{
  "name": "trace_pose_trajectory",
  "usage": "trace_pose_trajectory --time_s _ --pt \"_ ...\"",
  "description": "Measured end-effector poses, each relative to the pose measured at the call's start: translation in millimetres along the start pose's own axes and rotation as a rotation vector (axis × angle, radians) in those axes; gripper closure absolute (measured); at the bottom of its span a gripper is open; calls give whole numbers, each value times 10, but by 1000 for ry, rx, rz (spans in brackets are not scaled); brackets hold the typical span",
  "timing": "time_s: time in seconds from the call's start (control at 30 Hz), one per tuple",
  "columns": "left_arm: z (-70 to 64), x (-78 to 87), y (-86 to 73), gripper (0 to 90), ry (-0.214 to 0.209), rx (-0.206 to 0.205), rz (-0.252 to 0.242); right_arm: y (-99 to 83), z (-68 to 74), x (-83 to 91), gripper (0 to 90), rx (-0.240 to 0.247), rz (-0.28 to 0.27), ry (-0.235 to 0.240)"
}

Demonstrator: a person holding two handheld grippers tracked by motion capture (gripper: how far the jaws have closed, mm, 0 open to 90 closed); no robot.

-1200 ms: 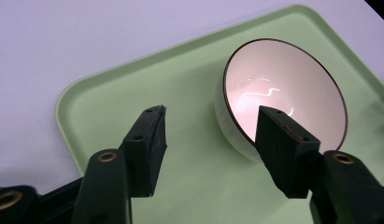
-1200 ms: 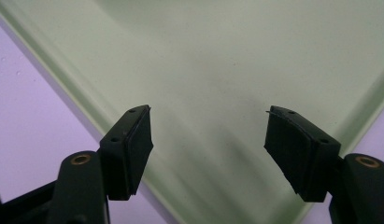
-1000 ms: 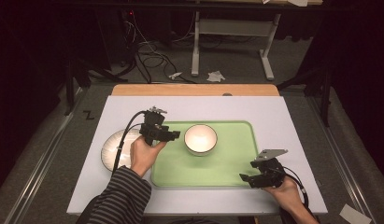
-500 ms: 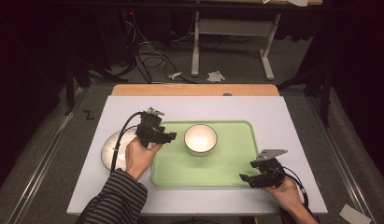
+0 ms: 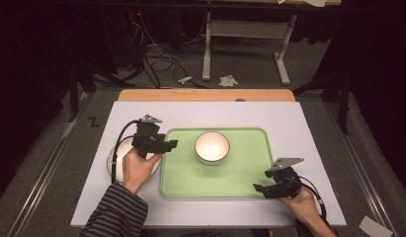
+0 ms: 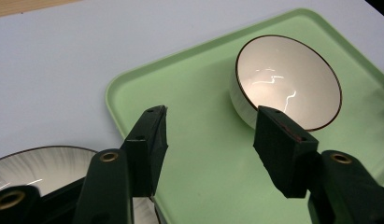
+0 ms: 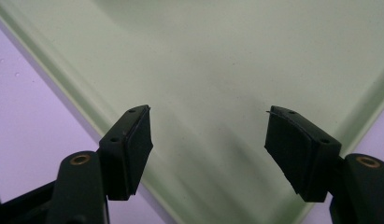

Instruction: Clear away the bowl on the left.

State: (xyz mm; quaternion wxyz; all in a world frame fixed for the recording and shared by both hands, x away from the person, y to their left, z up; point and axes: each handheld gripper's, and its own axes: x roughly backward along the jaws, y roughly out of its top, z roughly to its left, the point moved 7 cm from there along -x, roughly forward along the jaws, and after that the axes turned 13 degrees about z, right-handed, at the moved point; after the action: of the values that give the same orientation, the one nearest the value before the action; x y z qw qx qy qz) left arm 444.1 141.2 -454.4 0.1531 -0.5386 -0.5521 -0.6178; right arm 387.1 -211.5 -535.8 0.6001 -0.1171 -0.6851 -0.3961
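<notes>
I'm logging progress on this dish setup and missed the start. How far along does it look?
Done: the bowl sits upright on the green tray. In hand: nothing; the left gripper is open over the tray's left edge, above the plate, and the right gripper is open at the tray's near right corner. Left: probably the plate, which lies on the table beside the tray.

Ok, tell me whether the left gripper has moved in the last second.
Yes. The left gripper has pulled back leftward from the bowl, toward the tray's left edge, above the plate.
</notes>
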Motion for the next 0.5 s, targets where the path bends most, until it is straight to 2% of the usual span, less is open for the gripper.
trace_pose_trajectory --time_s 0.2,0.5 --pt "-45 31 -41 444 19 -26 4 0 10 -1 331 -2 0 7" --pt "-21 158 -90 446 23 -24 -22 0 15 4 331 -4 -1 8"
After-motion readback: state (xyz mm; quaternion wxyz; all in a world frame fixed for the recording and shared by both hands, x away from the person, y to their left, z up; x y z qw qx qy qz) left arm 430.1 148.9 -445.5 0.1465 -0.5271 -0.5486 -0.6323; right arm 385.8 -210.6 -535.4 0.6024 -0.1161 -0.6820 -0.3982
